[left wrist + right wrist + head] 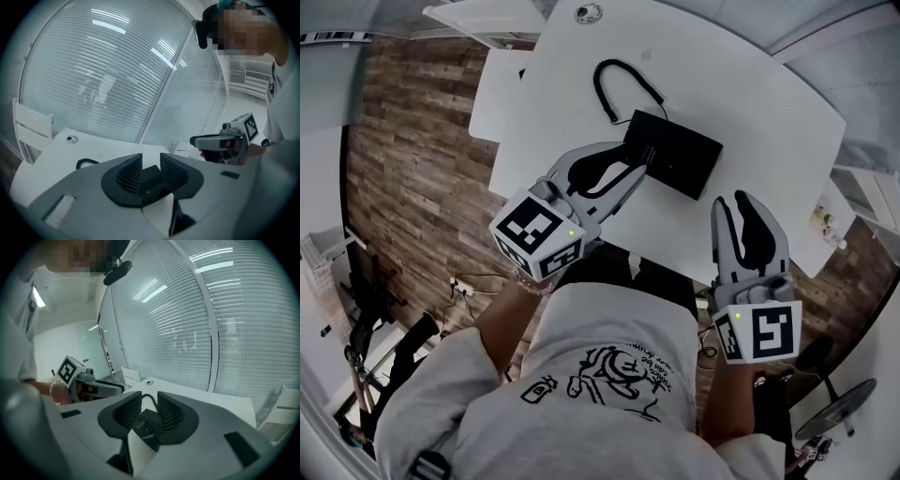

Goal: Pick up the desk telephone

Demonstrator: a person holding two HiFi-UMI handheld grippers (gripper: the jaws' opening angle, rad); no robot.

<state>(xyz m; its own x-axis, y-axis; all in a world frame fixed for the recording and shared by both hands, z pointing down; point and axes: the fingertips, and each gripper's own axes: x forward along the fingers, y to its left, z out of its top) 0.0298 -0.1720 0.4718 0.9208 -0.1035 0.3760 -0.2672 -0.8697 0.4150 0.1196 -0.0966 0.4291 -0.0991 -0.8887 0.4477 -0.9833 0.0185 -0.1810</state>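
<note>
Sweatshirt [600, 375]: grey with a black drawing, it is filling the bottom of the head view, closest to me.
Left gripper [636, 167]: I am seeing it hanging over the white table [759, 103], its tips lying at the near left corner of the desk telephone [675, 153].
Left jaws: they are standing apart, and in the left gripper view the black body is showing in the gap. I am not able to tell whether the pads are touching it.
Right gripper [737, 202]: it is hovering near the table's front edge, to the right of the telephone and clear of it.
Right jaws: they are standing apart with nothing clamped. I am seeing the telephone beyond the gap in the right gripper view.
Desk telephone: it is lying near the middle of the table, turned at an angle to the edge.
Coiled cord [614, 84]: it is looping away from the telephone's far left corner.
Marker cubes [539, 234]: 2 are showing, 1 at each gripper's rear end.
Floor [403, 169]: wood planks are showing left of the table.
</note>
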